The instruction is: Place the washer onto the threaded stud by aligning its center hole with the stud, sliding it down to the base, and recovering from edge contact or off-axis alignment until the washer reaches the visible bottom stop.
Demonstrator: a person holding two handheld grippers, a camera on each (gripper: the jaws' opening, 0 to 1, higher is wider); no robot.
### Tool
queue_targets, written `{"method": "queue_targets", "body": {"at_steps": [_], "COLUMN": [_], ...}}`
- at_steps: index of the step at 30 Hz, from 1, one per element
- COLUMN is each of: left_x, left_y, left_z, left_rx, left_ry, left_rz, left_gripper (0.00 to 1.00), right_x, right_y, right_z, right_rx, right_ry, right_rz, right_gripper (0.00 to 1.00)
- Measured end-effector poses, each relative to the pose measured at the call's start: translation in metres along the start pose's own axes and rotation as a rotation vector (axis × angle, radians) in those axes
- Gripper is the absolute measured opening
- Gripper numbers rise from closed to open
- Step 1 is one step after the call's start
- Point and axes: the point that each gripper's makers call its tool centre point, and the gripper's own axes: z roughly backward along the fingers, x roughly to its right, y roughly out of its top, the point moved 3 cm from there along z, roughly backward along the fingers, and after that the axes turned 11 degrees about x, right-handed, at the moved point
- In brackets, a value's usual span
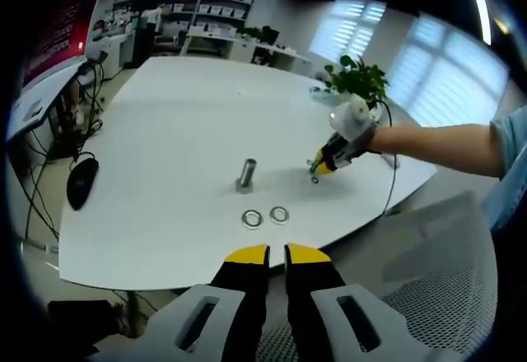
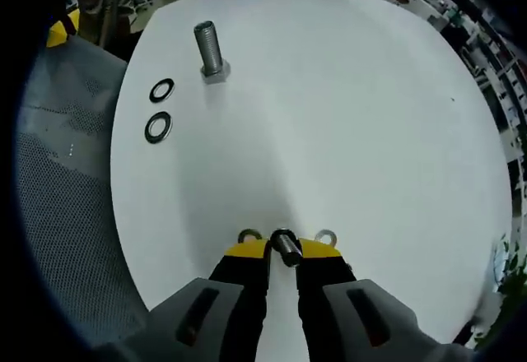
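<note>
The threaded stud [image 1: 246,174] [image 2: 207,48] stands upright on the white table [image 1: 181,123] [image 2: 346,115]. Two washers [image 1: 252,218] [image 1: 279,214] lie flat in front of it; in the right gripper view they [image 2: 162,90] [image 2: 157,127] lie left of the stud. My right gripper [image 2: 284,249] [image 1: 323,164] is low over the table, well away from the stud, shut on a washer [image 2: 286,247] seen edge-on. Two more washers [image 2: 249,235] [image 2: 326,236] lie just past its tips. My left gripper [image 1: 277,255] hangs off the table's near edge, its jaws nearly touching with nothing between them.
A black mouse [image 1: 81,183] with its cable lies at the table's left end. A potted plant [image 1: 358,78] stands at the far right. A mesh chair [image 1: 428,271] [image 2: 66,181] sits against the table's near edge. A person's forearm [image 1: 436,144] reaches in from the right.
</note>
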Motion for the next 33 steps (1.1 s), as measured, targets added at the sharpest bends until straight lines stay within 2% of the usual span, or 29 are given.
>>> {"method": "queue_targets", "body": {"at_steps": [3,5,15,26,33], "left_x": [0.0,0.0,0.0,0.0,0.0], "left_y": [0.0,0.0,0.001,0.001,0.0], "left_z": [0.0,0.0,0.0,0.0,0.0], "left_rx": [-0.001,-0.001,0.005,0.006,0.001], "left_ry": [0.001,0.001,0.0,0.0,0.001], "left_rz": [0.0,-0.001,-0.003,-0.001,-0.001], "left_gripper": [0.05,0.05,0.05,0.05,0.05], "right_x": [0.0,0.0,-0.01,-0.024,-0.026], "right_y": [-0.001,-0.003,-0.015,-0.012,-0.011], "right_z": [0.0,0.003,0.015,0.011,0.004], "right_rx": [0.005,0.012,0.047,0.098,0.088], "right_ry": [-0.011,-0.015,0.0,0.038,0.037], "right_rz": [-0.028,-0.038,-0.132,-0.203,-0.185], "right_gripper": [0.24,0.27,0.25,0.24,0.24]}}
